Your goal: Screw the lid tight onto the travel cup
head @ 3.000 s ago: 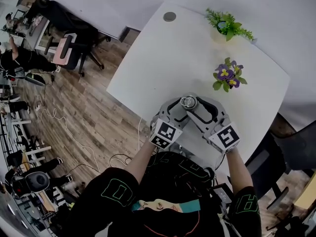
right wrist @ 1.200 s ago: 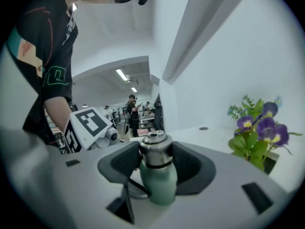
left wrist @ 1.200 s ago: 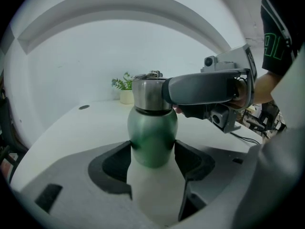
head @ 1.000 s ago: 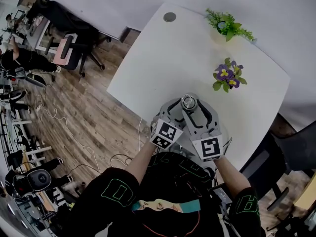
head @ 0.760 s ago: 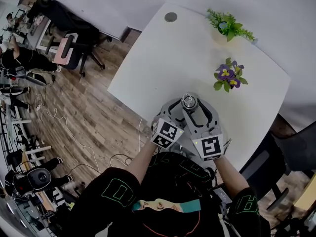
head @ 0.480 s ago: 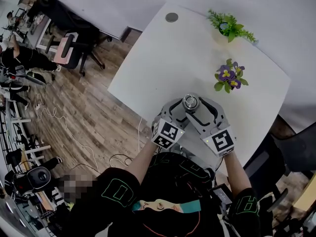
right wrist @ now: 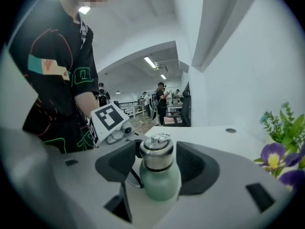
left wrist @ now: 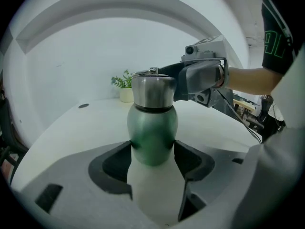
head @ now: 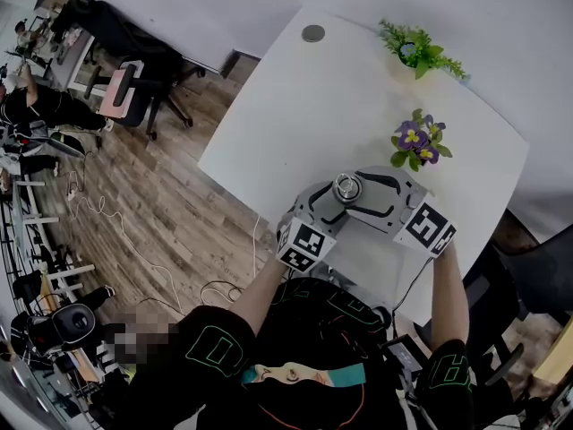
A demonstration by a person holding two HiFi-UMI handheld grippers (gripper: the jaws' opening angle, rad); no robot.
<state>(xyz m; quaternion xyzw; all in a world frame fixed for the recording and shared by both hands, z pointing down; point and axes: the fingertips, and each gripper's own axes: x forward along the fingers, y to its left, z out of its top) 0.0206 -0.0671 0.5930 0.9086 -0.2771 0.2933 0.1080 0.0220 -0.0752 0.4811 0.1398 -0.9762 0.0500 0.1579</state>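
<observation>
- A person stands at the near edge of a white table (head: 322, 106), holding a two-jaw gripper in each hand. A green travel cup (left wrist: 152, 132) with a steel lid (right wrist: 156, 152) stands upright just inside that edge.
- The left gripper (left wrist: 152, 151) pinches the cup's green body from both sides. Its pads press against the body and steady the cup on the surface.
- The right gripper (right wrist: 157, 162) is level with the lid. Its jaws are spreading, and a slim gap shows between each pad and the steel.
- What changed: a second ago the right gripper lay close alongside the left, pointing away from the person. Now it has swung out toward the table's right edge and reaches the lid from that side, having let go.
- What this means, as I judge it: one twist is finished and the hand is resetting for another. Looking alone cannot show whether the lid is fully tight.
- Purple flowers (head: 414, 140) and a green plant (head: 414, 47) sit toward the far edge, well apart from the cup.
</observation>
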